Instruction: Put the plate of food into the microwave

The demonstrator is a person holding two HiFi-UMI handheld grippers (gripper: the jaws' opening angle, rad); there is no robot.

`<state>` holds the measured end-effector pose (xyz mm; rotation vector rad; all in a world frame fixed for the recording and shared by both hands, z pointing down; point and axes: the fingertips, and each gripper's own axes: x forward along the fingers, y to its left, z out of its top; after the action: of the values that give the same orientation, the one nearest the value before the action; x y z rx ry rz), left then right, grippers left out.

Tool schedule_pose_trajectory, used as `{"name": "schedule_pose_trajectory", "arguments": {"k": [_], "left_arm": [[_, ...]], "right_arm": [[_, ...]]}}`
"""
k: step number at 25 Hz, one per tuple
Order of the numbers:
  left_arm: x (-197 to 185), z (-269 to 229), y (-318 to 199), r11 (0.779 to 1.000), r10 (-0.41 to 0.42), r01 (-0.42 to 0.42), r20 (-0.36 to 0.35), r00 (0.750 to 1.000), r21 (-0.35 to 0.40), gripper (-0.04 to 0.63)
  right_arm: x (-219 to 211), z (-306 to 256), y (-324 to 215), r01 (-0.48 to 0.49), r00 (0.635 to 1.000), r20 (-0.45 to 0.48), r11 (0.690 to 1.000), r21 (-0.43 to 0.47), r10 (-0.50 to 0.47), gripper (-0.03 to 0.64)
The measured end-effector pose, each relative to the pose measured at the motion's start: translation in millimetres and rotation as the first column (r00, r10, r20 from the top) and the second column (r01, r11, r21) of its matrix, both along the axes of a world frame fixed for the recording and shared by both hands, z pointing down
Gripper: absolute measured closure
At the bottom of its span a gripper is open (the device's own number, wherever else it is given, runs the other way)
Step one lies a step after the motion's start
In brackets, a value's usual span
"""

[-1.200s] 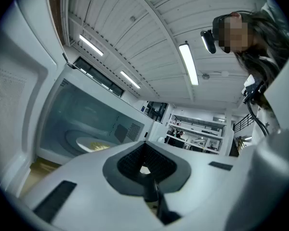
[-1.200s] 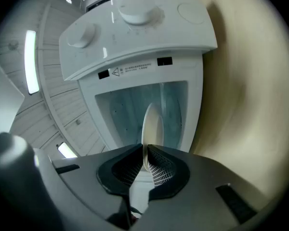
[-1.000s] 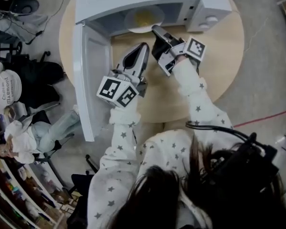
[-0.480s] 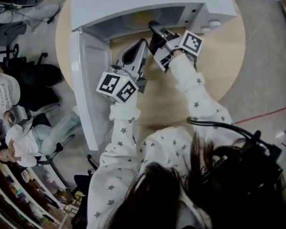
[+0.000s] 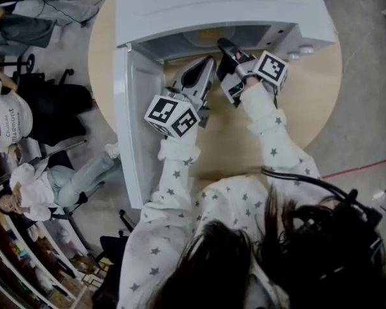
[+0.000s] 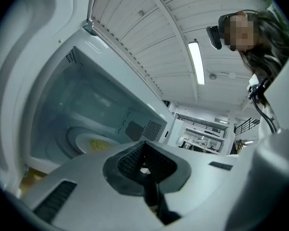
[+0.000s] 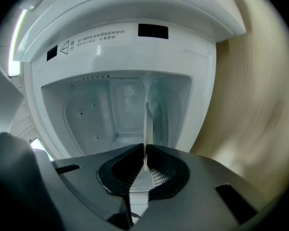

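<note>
The white plate (image 5: 206, 37) with yellow food (image 6: 97, 145) lies inside the open microwave (image 5: 219, 5), on its floor. My right gripper (image 5: 225, 45) reaches into the cavity mouth and is shut on the plate's near rim. In the right gripper view the plate (image 7: 147, 124) shows edge-on, pinched between the jaws of the right gripper (image 7: 144, 170). My left gripper (image 5: 208, 63) hovers just outside the cavity, to the left of the right one, shut with nothing in it. From the left gripper view the left gripper (image 6: 144, 171) points at the cavity, with the plate (image 6: 86, 141) beyond it.
The microwave door (image 5: 138, 108) hangs open to the left, out past the edge of the round wooden table (image 5: 309, 102). The control knobs (image 5: 303, 49) sit at the microwave's right front. People (image 5: 45, 179) sit on the floor side at far left, among chairs and cables.
My right gripper has pushed the plate from the cavity mouth deeper into the microwave. The left gripper followed a little toward the opening, still shut.
</note>
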<state>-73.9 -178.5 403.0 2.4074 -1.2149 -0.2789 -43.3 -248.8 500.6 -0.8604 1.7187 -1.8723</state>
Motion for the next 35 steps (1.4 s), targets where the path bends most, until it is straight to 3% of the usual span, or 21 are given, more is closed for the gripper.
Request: {"name": "schedule_pose_trajectory", "arguments": {"k": [10,19,22,35], "left_arm": [[0,1,-3,1.0,0.013,-0.013,-0.006,1.0,-0.001,0.594],[-2,3,0,1.0,0.012,-0.012,0.005,1.0,-0.009,0.594],[-3,7,1,1.0,0.009,-0.009,0.01,1.0,-0.013,0.594],[-3,14,8,1.0,0.008,-0.007,0.023,1.0,-0.024,0.594]], "right_arm": [[-5,-2,-8,0.115,0.976,-0.196,0.988,0.1,-0.093,0.594],[-11,-1,-2,0.244,0.9,-0.399,0.961,0.127,-0.176,0.555],[-13,2,-1,0.262,0.889,-0.414,0.959,0.111,-0.195,0.555],[-7,11,8,0.235,0.921,-0.337,0.969,0.079,-0.196,0.555]]}}
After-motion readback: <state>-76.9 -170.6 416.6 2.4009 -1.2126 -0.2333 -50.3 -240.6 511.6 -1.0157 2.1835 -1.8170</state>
